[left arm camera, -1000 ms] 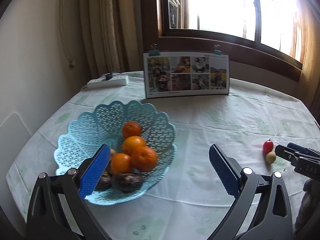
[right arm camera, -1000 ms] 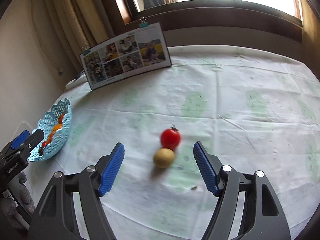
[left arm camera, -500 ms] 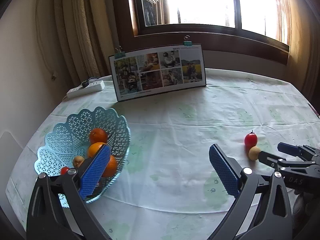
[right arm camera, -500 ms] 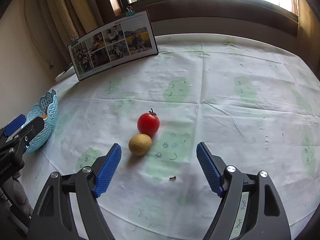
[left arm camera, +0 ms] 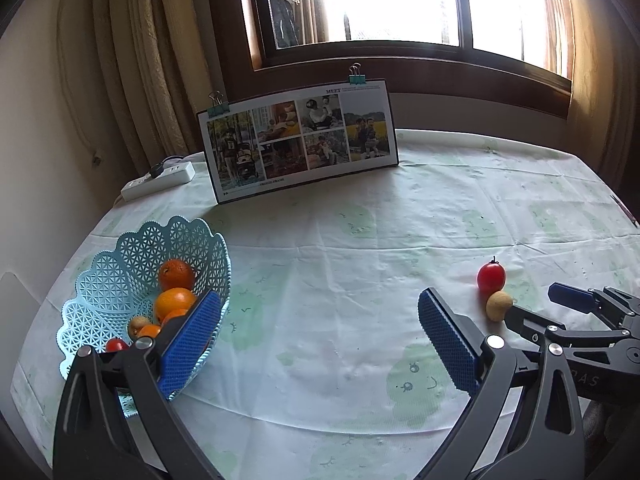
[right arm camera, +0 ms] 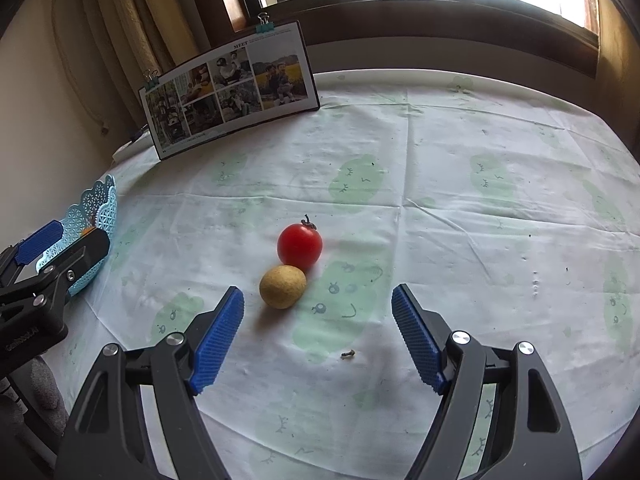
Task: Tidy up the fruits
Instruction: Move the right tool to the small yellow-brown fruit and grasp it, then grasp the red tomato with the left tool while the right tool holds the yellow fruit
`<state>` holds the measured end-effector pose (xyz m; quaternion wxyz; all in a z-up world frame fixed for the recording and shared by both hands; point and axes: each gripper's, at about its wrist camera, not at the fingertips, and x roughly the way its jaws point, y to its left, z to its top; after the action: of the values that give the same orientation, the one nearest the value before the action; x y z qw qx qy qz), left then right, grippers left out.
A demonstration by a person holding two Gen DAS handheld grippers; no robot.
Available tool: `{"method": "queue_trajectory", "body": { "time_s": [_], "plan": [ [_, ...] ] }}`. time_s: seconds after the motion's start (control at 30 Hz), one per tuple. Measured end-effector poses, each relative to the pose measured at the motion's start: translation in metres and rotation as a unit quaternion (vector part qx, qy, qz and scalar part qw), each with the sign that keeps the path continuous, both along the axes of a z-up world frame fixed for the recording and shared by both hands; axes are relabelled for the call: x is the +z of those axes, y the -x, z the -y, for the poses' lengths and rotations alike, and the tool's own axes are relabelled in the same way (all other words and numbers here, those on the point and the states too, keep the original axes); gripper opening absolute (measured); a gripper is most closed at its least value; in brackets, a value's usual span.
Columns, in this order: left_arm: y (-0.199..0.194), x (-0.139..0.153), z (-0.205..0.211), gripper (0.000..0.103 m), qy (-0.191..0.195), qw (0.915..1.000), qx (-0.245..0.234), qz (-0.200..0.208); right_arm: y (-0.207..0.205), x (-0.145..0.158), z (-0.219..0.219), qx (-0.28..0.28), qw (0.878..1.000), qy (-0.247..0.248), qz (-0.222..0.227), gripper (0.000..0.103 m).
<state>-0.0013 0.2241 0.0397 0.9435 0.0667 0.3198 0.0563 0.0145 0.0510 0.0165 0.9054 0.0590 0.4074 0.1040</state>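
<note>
On the pale green-printed tablecloth (right arm camera: 440,168), oranges are already sitting in the blue lattice plastic basket (left arm camera: 120,280); I am holding both grippers, left gripper (left arm camera: 320,340) and right gripper (right arm camera: 318,320), spread and empty, with the red cherry tomato (right arm camera: 300,246) and small tan round fruit (right arm camera: 283,286) waiting, touching, ahead of the right one.

The basket (left arm camera: 120,280) is pale blue openwork plastic, the tomato (right arm camera: 300,245) glossy and smooth, the small tan fruit (right arm camera: 282,286) matt and rough. The tablecloth (right arm camera: 440,200) is creased printed cloth; gripper pads (right arm camera: 216,332) are ribbed blue, and the window frame (left arm camera: 400,64) is dark wood
</note>
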Motion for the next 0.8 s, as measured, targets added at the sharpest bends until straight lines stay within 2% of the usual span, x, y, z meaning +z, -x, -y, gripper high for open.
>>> {"method": "queue_trajectory", "body": {
  "time_s": [0.2, 0.57, 0.8],
  "plan": [
    [0.002, -0.001, -0.004, 0.1, 0.007, 1.0, 0.0, 0.001, -0.001, -0.002, -0.01, 0.014, 1.0, 0.008, -0.003, 0.065],
    [0.005, 0.0, -0.007, 0.1, 0.014, 0.9999, 0.001, 0.004, -0.012, -0.008, -0.022, 0.039, 0.999, 0.019, -0.017, 0.03],
    [0.003, 0.002, 0.004, 0.1, 0.002, 0.9999, -0.012, 0.005, -0.003, 0.001, 0.0, 0.034, 0.999, 0.002, -0.006, 0.027]
  ]
}}
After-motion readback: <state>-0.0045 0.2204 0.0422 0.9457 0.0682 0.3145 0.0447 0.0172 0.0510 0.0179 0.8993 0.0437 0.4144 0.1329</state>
